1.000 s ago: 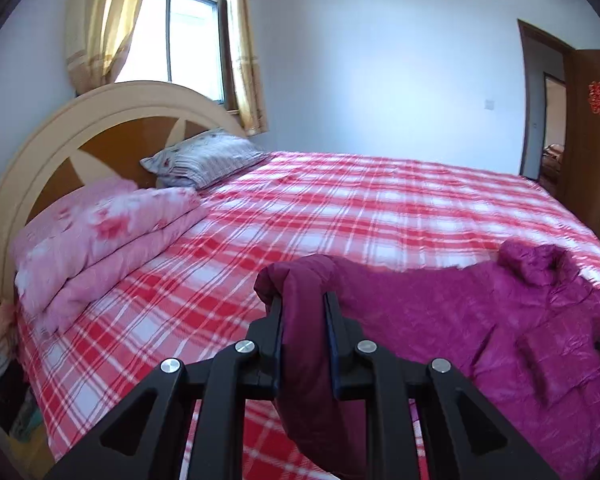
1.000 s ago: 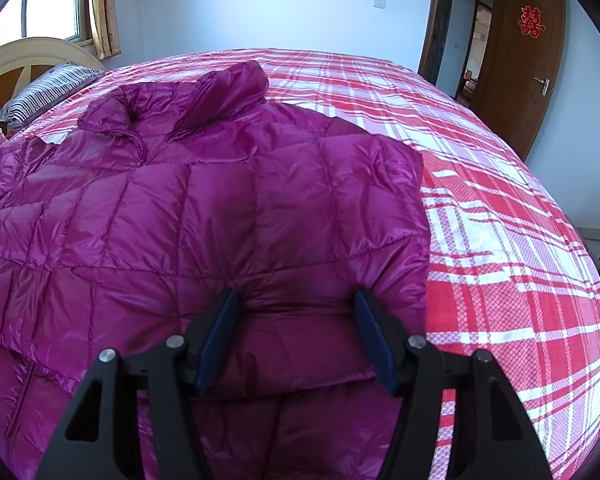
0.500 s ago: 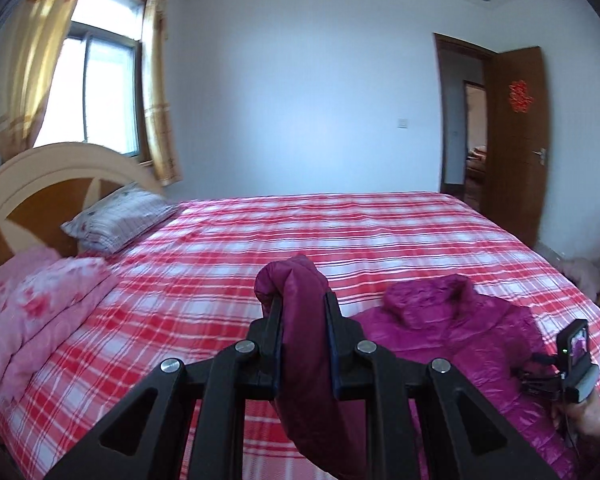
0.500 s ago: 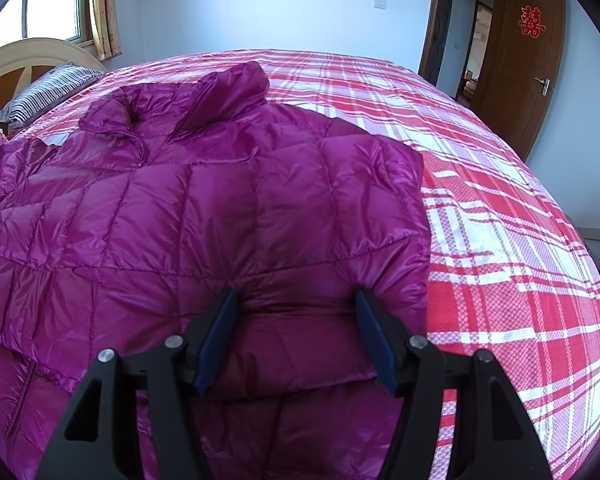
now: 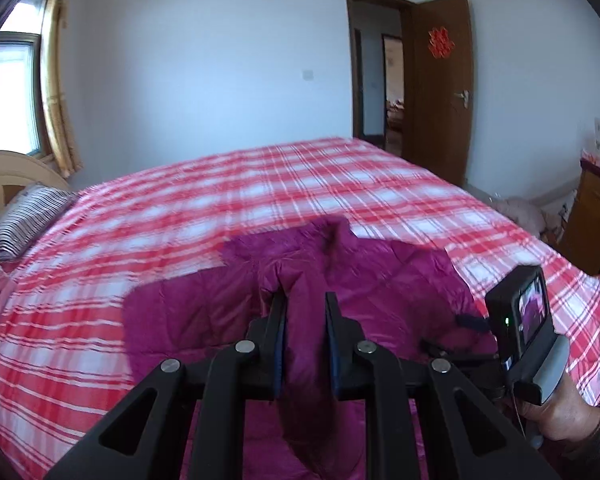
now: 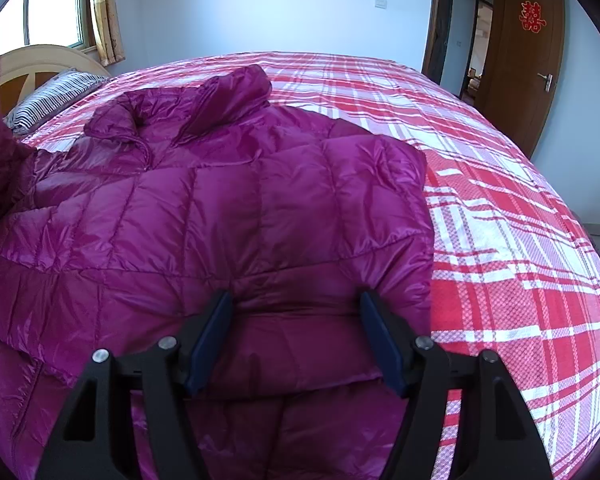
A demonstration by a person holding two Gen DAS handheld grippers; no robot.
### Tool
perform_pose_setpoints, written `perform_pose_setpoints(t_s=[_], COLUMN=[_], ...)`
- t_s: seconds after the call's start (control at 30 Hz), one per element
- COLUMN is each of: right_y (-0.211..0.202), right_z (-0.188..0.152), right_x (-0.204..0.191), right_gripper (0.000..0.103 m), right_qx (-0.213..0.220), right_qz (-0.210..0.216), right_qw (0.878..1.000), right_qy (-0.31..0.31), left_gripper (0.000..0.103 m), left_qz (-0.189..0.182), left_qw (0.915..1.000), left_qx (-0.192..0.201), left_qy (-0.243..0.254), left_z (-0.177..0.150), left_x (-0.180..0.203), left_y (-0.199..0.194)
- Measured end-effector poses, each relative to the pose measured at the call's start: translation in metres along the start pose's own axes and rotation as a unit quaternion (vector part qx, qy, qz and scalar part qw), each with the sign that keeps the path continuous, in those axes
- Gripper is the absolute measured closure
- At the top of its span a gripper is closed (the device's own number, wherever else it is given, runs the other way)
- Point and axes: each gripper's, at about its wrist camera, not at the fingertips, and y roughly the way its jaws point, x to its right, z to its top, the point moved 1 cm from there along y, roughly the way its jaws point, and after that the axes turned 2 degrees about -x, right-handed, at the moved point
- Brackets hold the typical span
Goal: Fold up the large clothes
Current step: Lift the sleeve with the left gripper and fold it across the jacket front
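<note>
A large magenta quilted puffer jacket (image 6: 228, 216) lies on the red-and-white plaid bed, its collar toward the headboard; it also shows in the left wrist view (image 5: 380, 276). My left gripper (image 5: 305, 308) is shut on a fold of the jacket's sleeve fabric (image 5: 306, 360), held above the jacket's body. My right gripper (image 6: 296, 308) is open, its fingers resting on the folded right side of the jacket, nothing between them but the fabric below. The right gripper's camera body and the hand holding it show in the left wrist view (image 5: 524, 320).
The plaid bed (image 6: 500, 208) fills both views. A striped pillow (image 5: 24, 220) and wooden headboard (image 6: 28, 68) are at the left. A brown door (image 5: 440, 88) stands open at the far right; a wooden cabinet (image 5: 592, 220) stands by the bed's right side.
My left gripper has swung right with the sleeve fabric, from over the bed's left side to above the jacket's body. The right gripper has not moved.
</note>
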Motion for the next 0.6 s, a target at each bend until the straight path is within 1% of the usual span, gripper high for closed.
perform_pose_setpoints(t_s=[0.1, 0.17, 0.27, 0.3, 0.33, 0.4, 0.43, 0.47, 0.5, 0.53, 0.57, 0.6], right_y=[0.0, -0.001, -0.001, 0.0, 0.0, 0.0, 0.0, 0.0, 0.0, 0.0, 0.001, 0.0], right_z=[0.0, 0.0, 0.0, 0.0, 0.0, 0.0, 0.0, 0.001, 0.001, 0.001, 0.001, 0.001], right_x=[0.001, 0.004, 0.006, 0.006, 0.005, 0.005, 0.006, 0.006, 0.006, 0.006, 0.006, 0.006], right_gripper=[0.032, 0.03, 0.029, 0.029, 0.029, 0.029, 0.029, 0.029, 0.029, 0.029, 0.029, 0.029], right_qx=[0.003, 0.006, 0.008, 0.008, 0.009, 0.009, 0.009, 0.01, 0.01, 0.011, 0.01, 0.01], right_qz=[0.005, 0.014, 0.024, 0.025, 0.025, 0.026, 0.027, 0.029, 0.03, 0.03, 0.029, 0.028], right_qw=[1.0, 1.0, 1.0, 1.0, 1.0, 0.999, 0.999, 0.999, 0.999, 0.999, 0.999, 0.999], right_qy=[0.004, 0.011, 0.016, 0.016, 0.016, 0.017, 0.018, 0.019, 0.02, 0.02, 0.019, 0.018], left_gripper=[0.085, 0.085, 0.085, 0.085, 0.084, 0.083, 0.078, 0.059, 0.044, 0.019, 0.011, 0.011], left_qz=[-0.01, -0.003, -0.01, -0.002, -0.003, -0.013, -0.017, -0.018, -0.016, -0.007, 0.004, 0.012], left_qw=[0.9995, 0.9992, 0.9981, 0.9974, 0.9973, 0.9976, 0.9979, 0.9979, 0.9979, 0.998, 0.9977, 0.997], left_qx=[-0.026, -0.035, -0.051, -0.059, -0.058, -0.044, -0.029, -0.019, -0.005, 0.016, 0.036, 0.053], left_qy=[0.013, 0.02, 0.032, 0.041, 0.045, 0.052, 0.056, 0.059, 0.063, 0.062, 0.058, 0.055], left_z=[-0.017, -0.026, -0.034, -0.034, -0.034, -0.029, -0.025, -0.023, -0.019, -0.016, -0.014, -0.013], left_x=[0.028, 0.038, 0.056, 0.063, 0.067, 0.075, 0.078, 0.077, 0.076, 0.071, 0.064, 0.054], left_y=[0.031, 0.045, 0.064, 0.067, 0.066, 0.058, 0.049, 0.043, 0.033, 0.022, 0.013, 0.003])
